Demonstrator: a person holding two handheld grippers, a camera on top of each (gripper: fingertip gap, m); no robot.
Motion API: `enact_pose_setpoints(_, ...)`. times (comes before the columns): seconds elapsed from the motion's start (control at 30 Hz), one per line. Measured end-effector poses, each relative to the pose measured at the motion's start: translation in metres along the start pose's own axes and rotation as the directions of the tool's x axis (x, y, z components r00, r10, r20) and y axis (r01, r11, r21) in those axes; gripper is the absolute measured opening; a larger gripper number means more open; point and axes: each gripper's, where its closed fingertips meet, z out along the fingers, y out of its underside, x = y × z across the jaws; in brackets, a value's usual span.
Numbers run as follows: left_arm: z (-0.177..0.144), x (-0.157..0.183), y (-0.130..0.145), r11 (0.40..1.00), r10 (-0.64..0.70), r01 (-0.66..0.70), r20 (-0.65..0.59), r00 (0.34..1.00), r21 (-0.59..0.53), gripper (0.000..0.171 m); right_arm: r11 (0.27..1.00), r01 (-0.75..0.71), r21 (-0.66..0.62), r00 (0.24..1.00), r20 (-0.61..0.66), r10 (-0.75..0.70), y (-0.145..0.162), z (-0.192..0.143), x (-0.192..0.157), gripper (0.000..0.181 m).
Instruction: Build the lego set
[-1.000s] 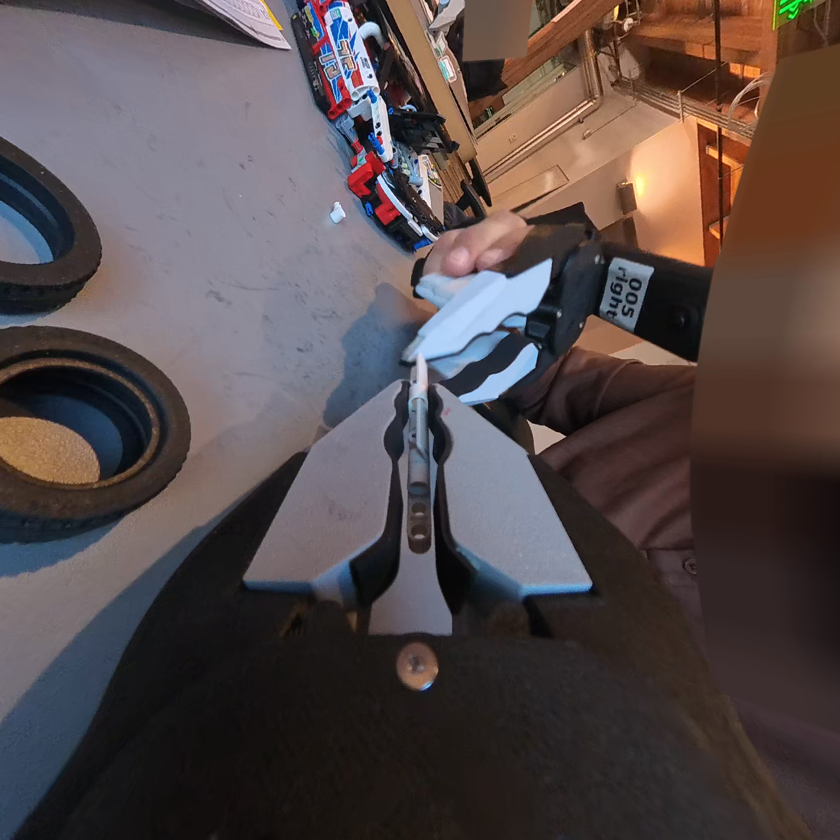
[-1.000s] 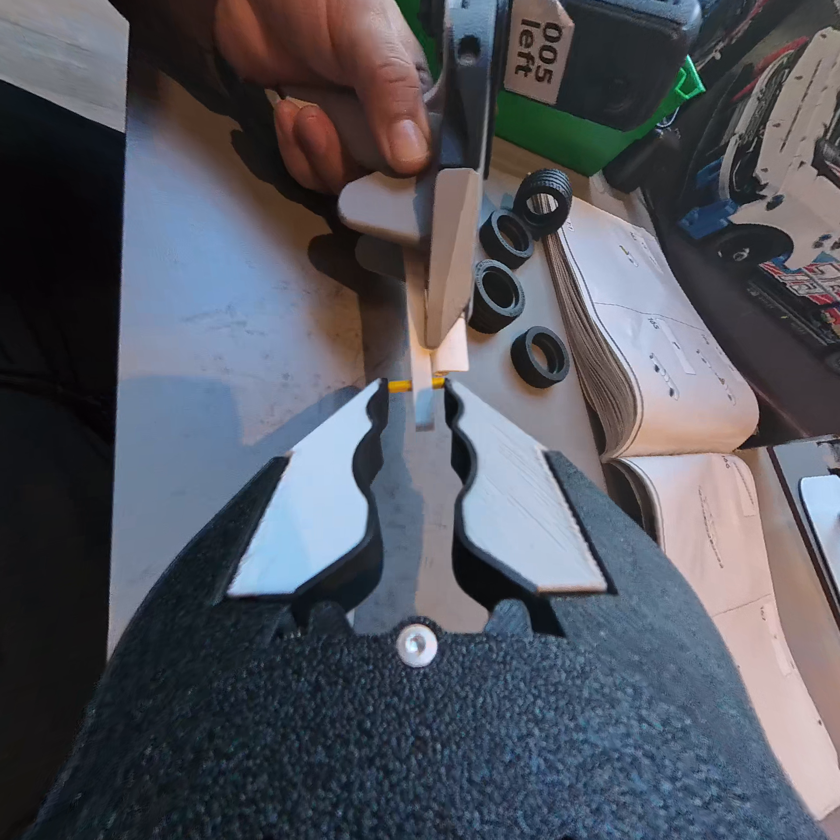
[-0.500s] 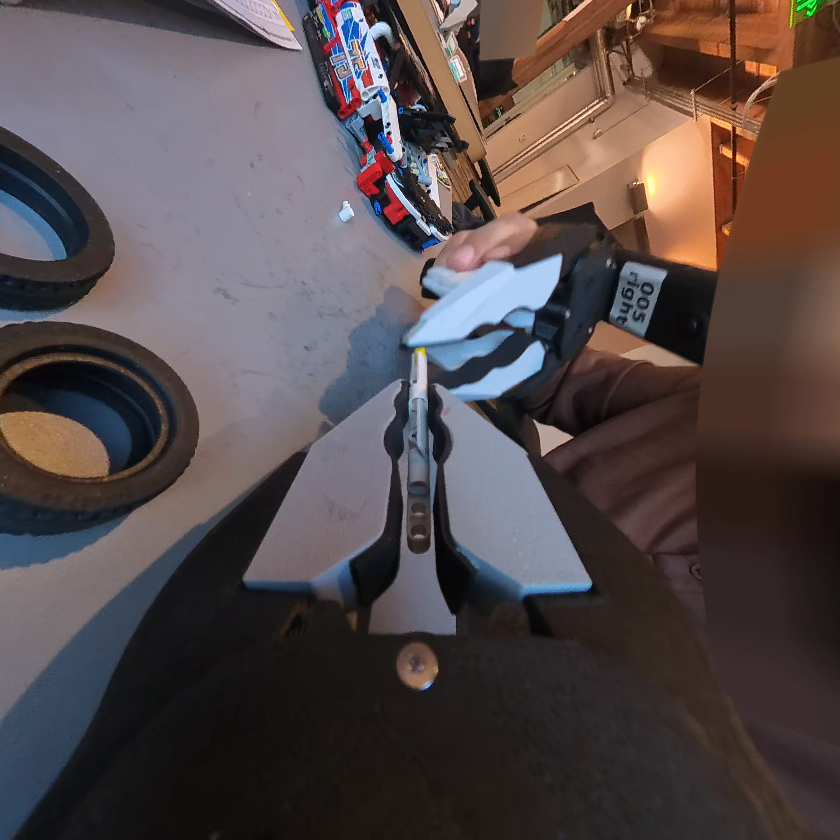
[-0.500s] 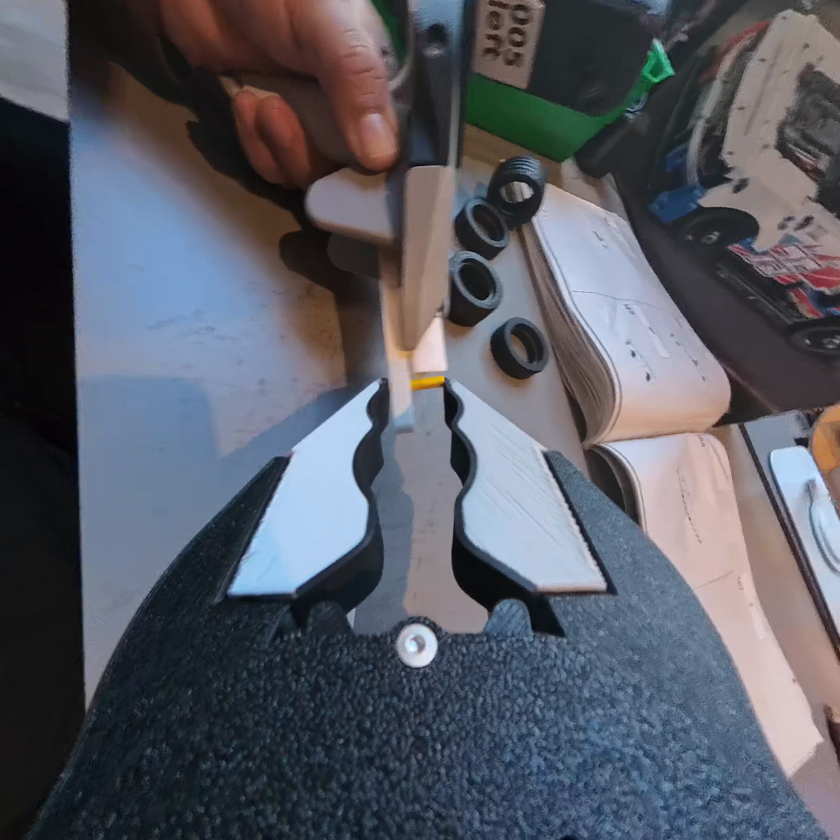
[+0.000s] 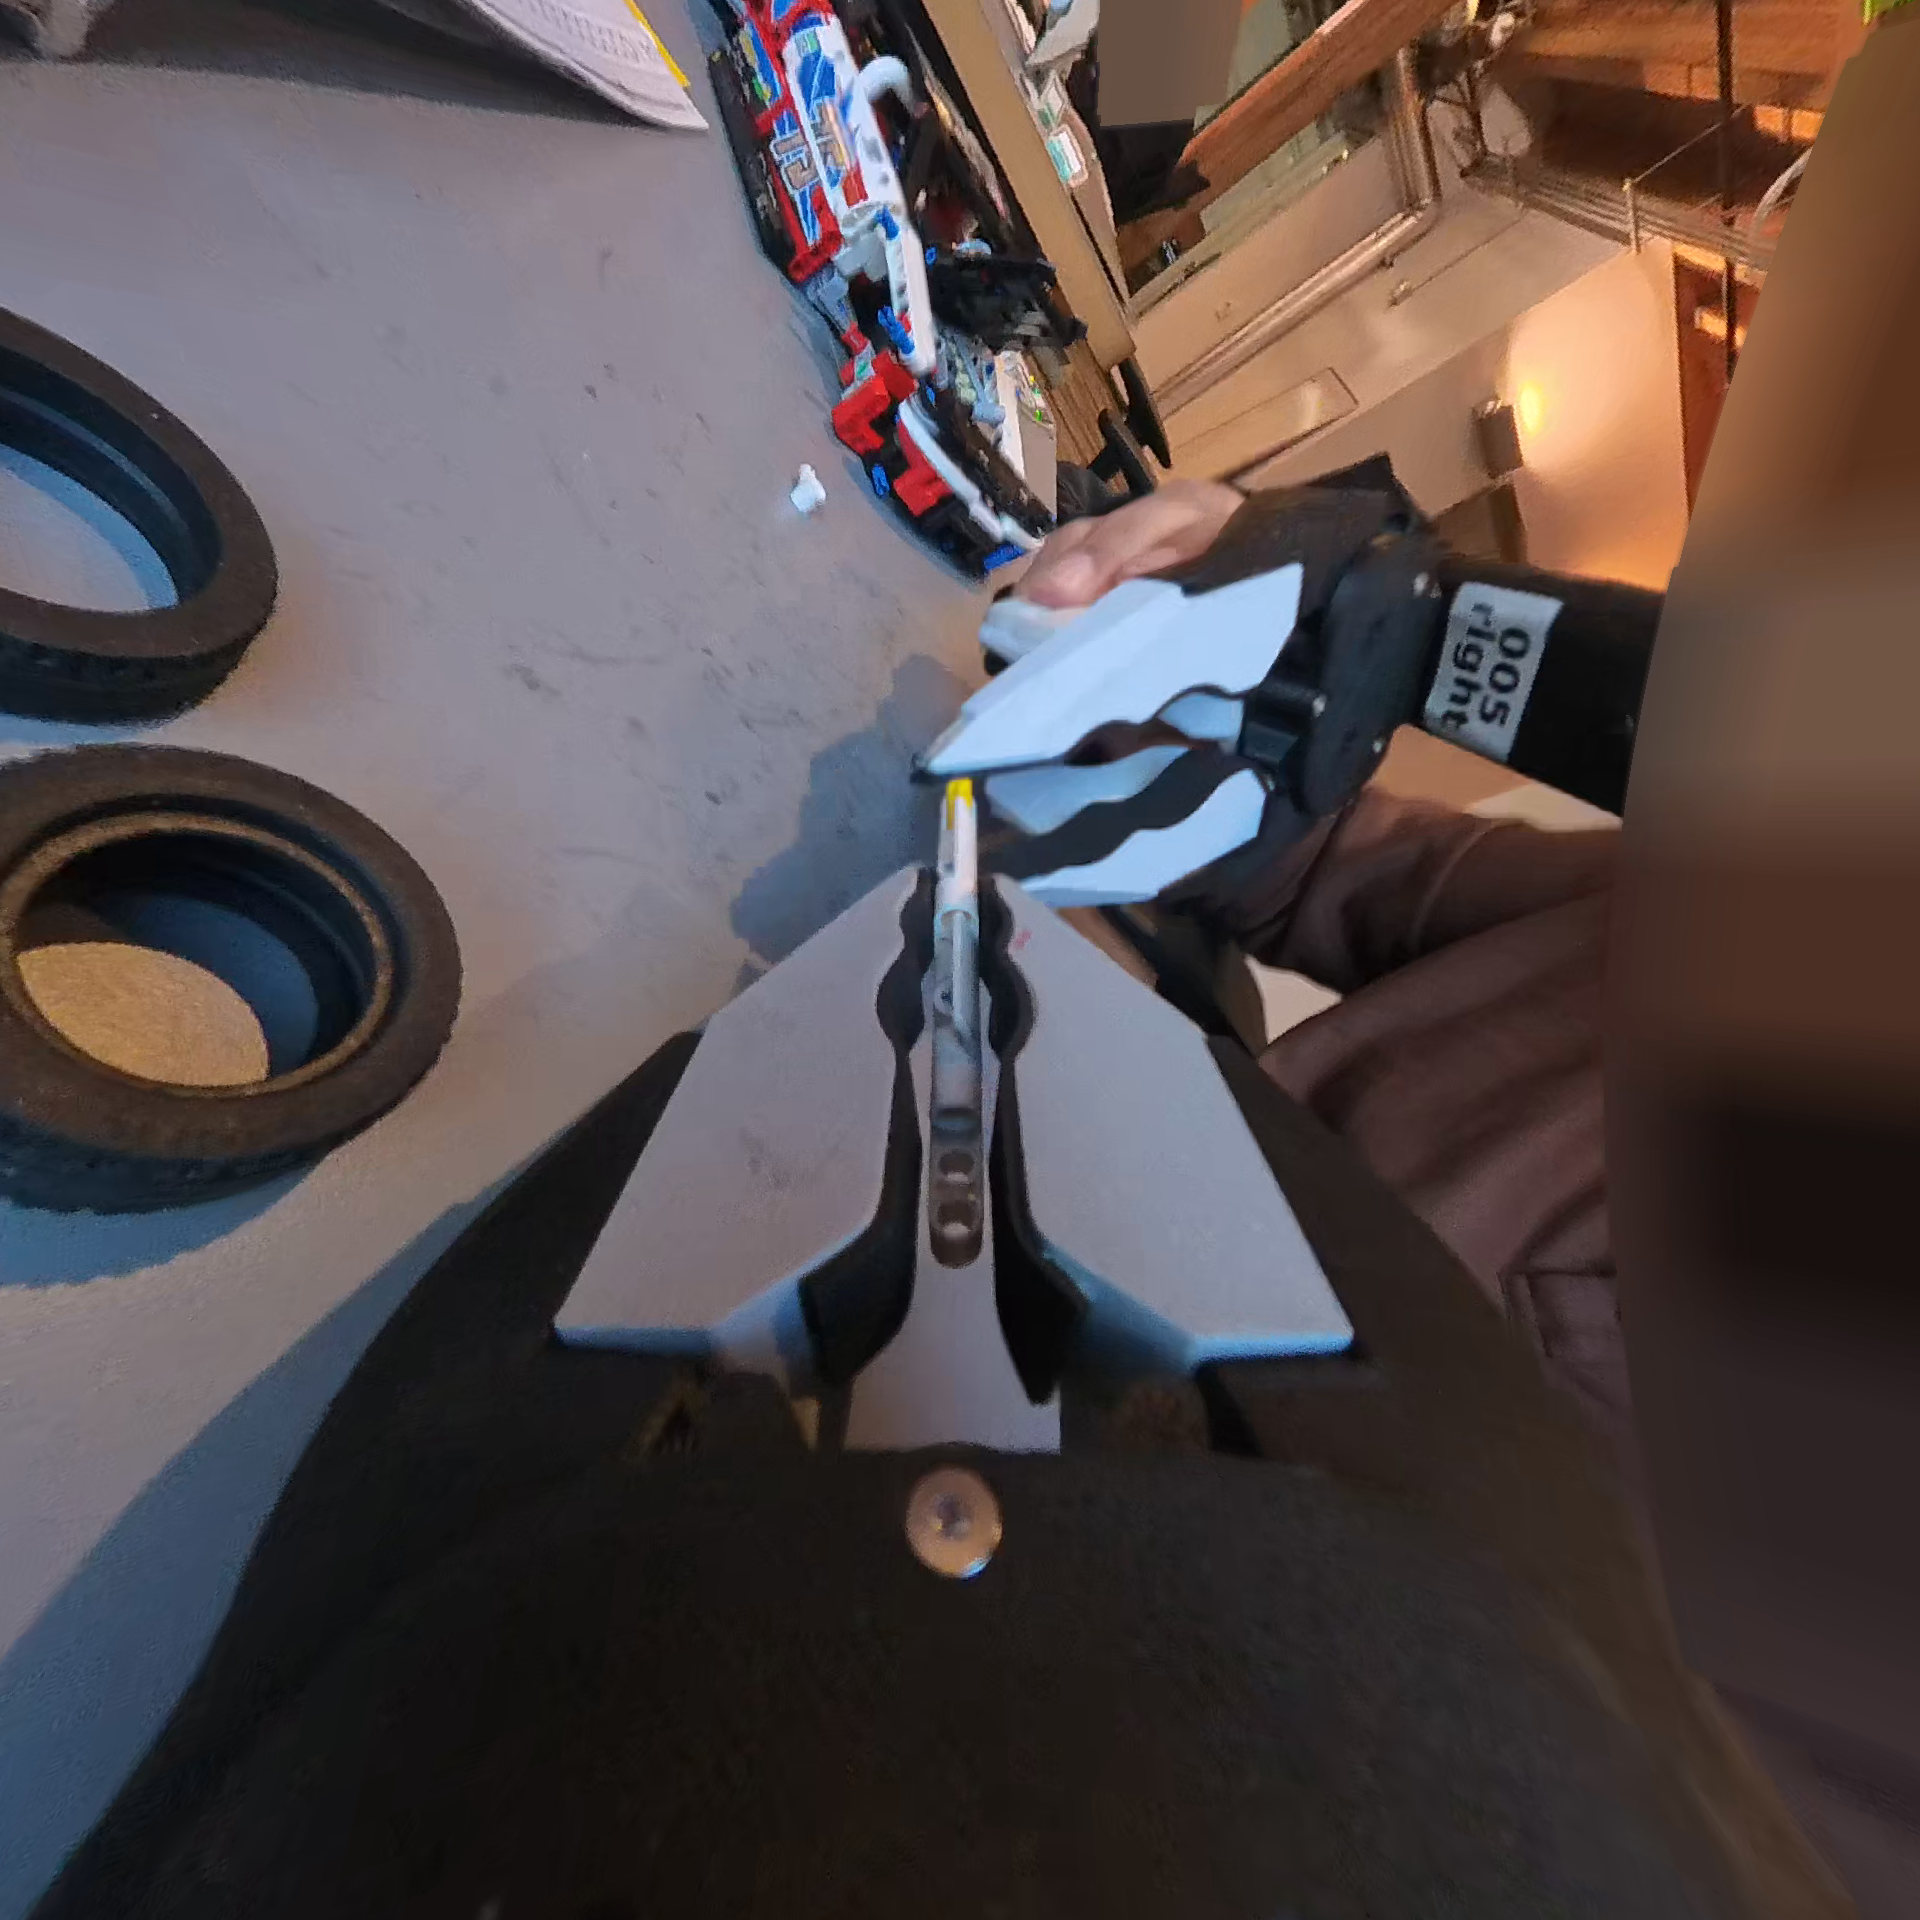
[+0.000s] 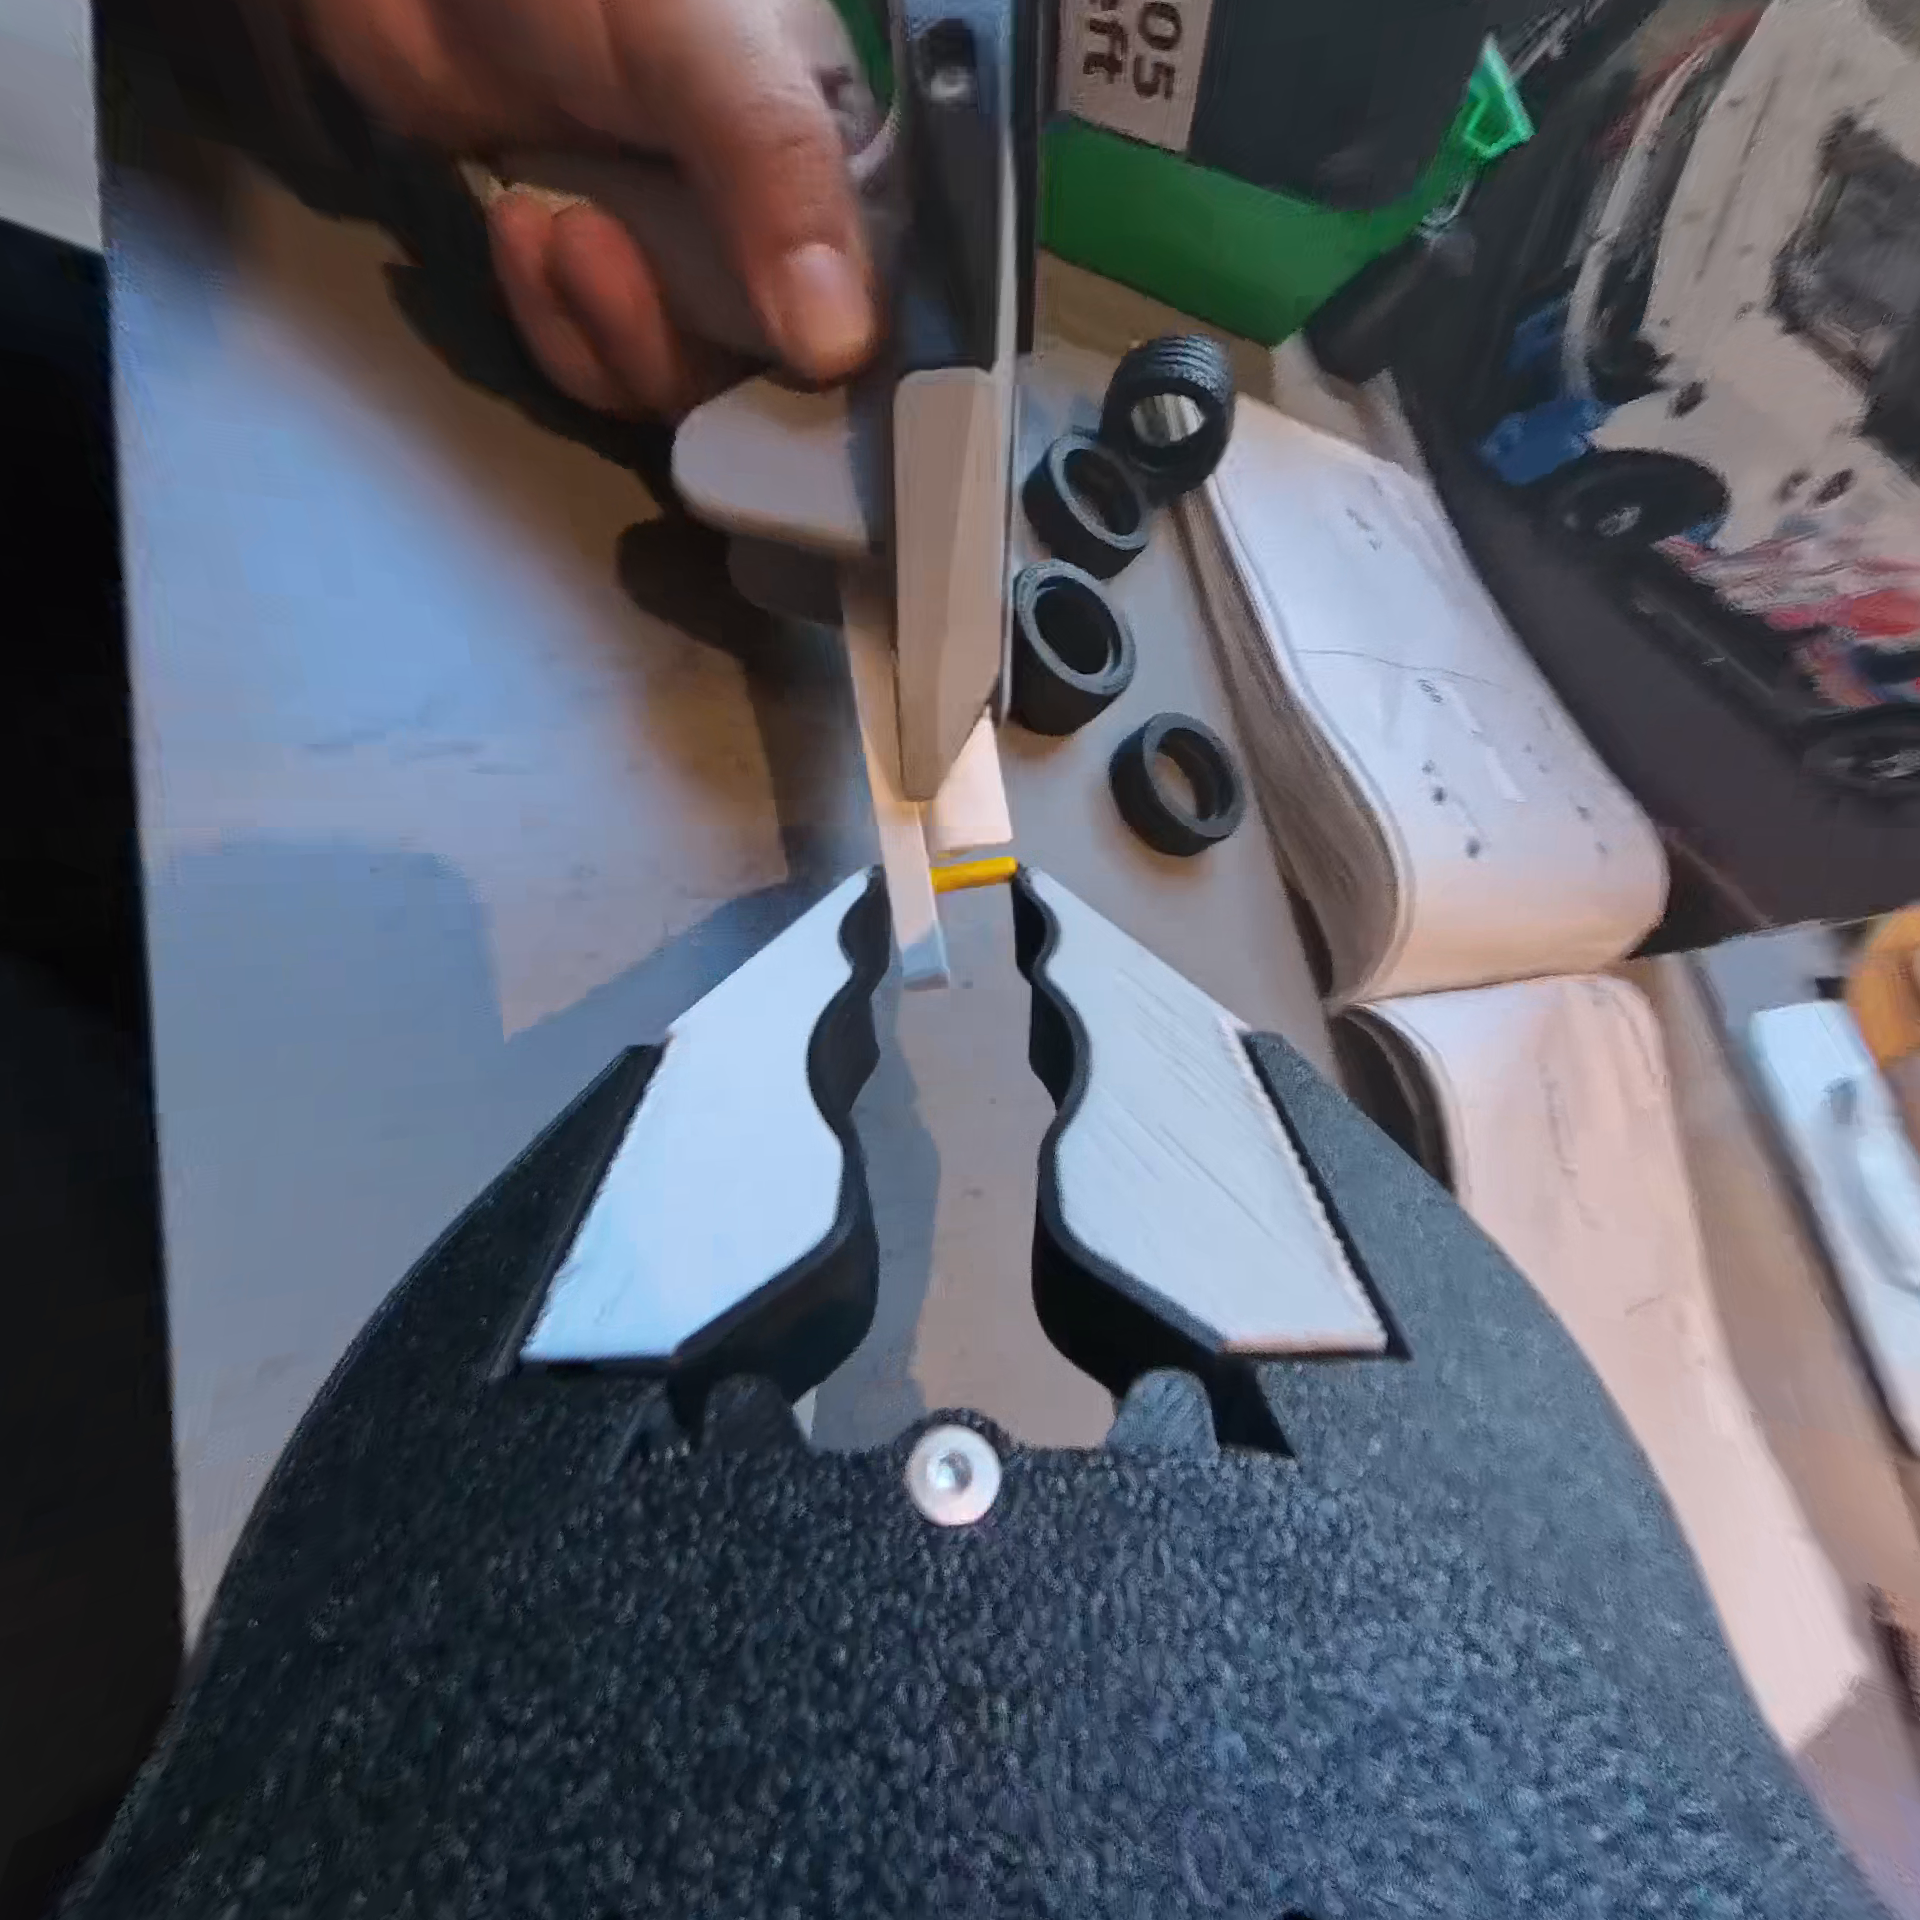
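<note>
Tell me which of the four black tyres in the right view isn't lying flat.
The farthest tyre, beside the booklet: it sits tipped up, tread showing.

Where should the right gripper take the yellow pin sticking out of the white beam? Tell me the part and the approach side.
Grip the yellow pin on its free stub, the only part clear of the white beam held by the left gripper. Bring the open right gripper straight forward, one finger above and one below the stub.

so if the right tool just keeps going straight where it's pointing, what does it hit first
Most likely the white beam held in the left tool: its end already sits between the open right tool's tips, with the yellow pin sticking out sideways. Depth is hard to judge.
</note>
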Motion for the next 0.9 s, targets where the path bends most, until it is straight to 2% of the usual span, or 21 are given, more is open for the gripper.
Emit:
enact_pose_setpoints(0.03, -0.002, 0.001, -0.004, 1.0, 0.0, 0.0, -0.007, 1.0, 0.029, 0.005, 0.999, -0.053, 0.003, 0.999, -0.003, 0.053, -0.001, 0.0, 0.007, 0.023)
enact_pose_setpoints(0.07, -0.003, 0.002, -0.006, 0.999, -0.002, 0.003, -0.02, 1.0, 0.038, 0.005, 0.997, -0.083, 0.007, 0.996, 0.016, 0.083, -0.003, 0.0, 0.007, 0.011)
enact_pose_setpoints(0.13, -0.001, -0.001, 0.001, 1.0, -0.003, 0.003, 0.001, 1.0, -0.007, 0.004, 1.0, -0.011, -0.012, 1.0, 0.025, 0.011, 0.0, 0.002, -0.004, 0.009)
enact_pose_setpoints(0.2, 0.001, -0.001, 0.002, 0.999, 0.032, -0.032, 0.026, 0.999, -0.008, 0.005, 0.998, 0.052, -0.021, 0.999, -0.004, -0.052, 0.002, 0.001, -0.006, 0.008)
enact_pose_setpoints(0.3, -0.003, -0.001, -0.006, 0.999, -0.015, 0.015, -0.016, 1.0, 0.029, 0.005, 0.998, -0.063, 0.007, 0.998, 0.008, 0.062, -0.002, 0.002, 0.003, 0.01)
enact_pose_setpoints(0.43, -0.002, -0.003, -0.005, 1.0, -0.003, 0.003, 0.01, 1.0, 0.025, 0.005, 1.0, -0.027, 0.005, 1.0, -0.011, 0.027, -0.001, 0.001, 0.002, 0.015)
enact_pose_setpoints(0.57, -0.003, -0.005, -0.005, 0.998, 0.058, -0.059, 0.047, 0.997, 0.018, 0.005, 0.957, -0.274, 0.099, 0.96, 0.087, 0.266, -0.007, -0.012, 0.013, 0.012)
enact_pose_setpoints(0.63, -0.003, -0.002, -0.006, 0.992, 0.126, -0.127, 0.06, 0.99, 0.019, 0.005, 0.906, -0.408, 0.11, 0.91, 0.134, 0.393, -0.006, -0.015, 0.024, 0.013)
enact_pose_setpoints(0.7, -0.003, -0.002, -0.007, 0.987, 0.16, -0.162, 0.079, 0.984, 0.014, 0.005, 0.852, -0.518, 0.077, 0.841, 0.229, 0.491, -0.003, -0.013, 0.021, 0.023)
enact_pose_setpoints(0.8, -0.003, -0.007, -0.005, 0.984, 0.179, -0.179, 0.121, 0.976, -0.008, 0.005, 0.834, -0.552, 0.004, 0.799, 0.285, 0.529, 0.008, -0.005, 0.01, 0.022)
enact_pose_setpoints(0.9, -0.01, -0.016, -0.009, 0.967, 0.251, -0.253, 0.211, 0.945, -0.021, 0.004, 0.863, -0.505, -0.003, 0.848, 0.184, 0.497, 0.021, -0.009, 0.018, 0.021)
